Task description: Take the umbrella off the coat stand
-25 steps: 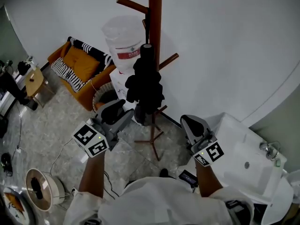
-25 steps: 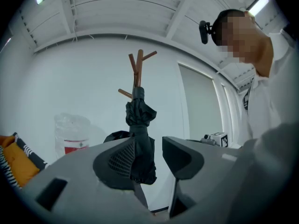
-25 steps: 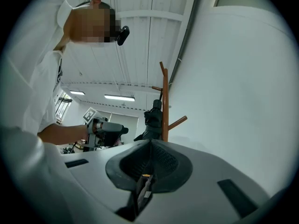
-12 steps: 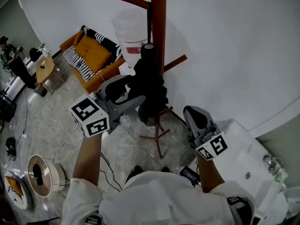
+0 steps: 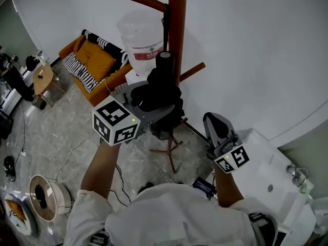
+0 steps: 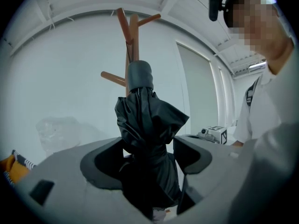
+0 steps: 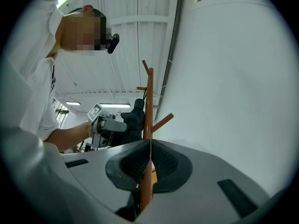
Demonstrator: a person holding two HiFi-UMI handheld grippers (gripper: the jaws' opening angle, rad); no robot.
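Note:
A folded black umbrella [image 5: 163,88] hangs by its strap from a peg of the brown wooden coat stand [image 5: 177,29], close against the pole. My left gripper [image 5: 156,106] is level with its bunched fabric. The jaws are opening, one on each side of the umbrella [image 6: 149,139], with a gap showing at the left pad. My right gripper [image 5: 215,124] is lower right of the stand, apart from it, shut and empty. In the right gripper view the stand's pole [image 7: 149,106] rises beyond the closed gripper [image 7: 150,146].
An orange sofa [image 5: 95,60] with a striped blanket and a water dispenser bottle [image 5: 141,35] stand behind the coat stand. A white counter with a sink [image 5: 271,173] is at the right. A round appliance [image 5: 43,199] and cables lie on the floor at the left.
My left gripper has moved up and right onto the umbrella, and its jaws have spread around the fabric. The right gripper has shifted only slightly.

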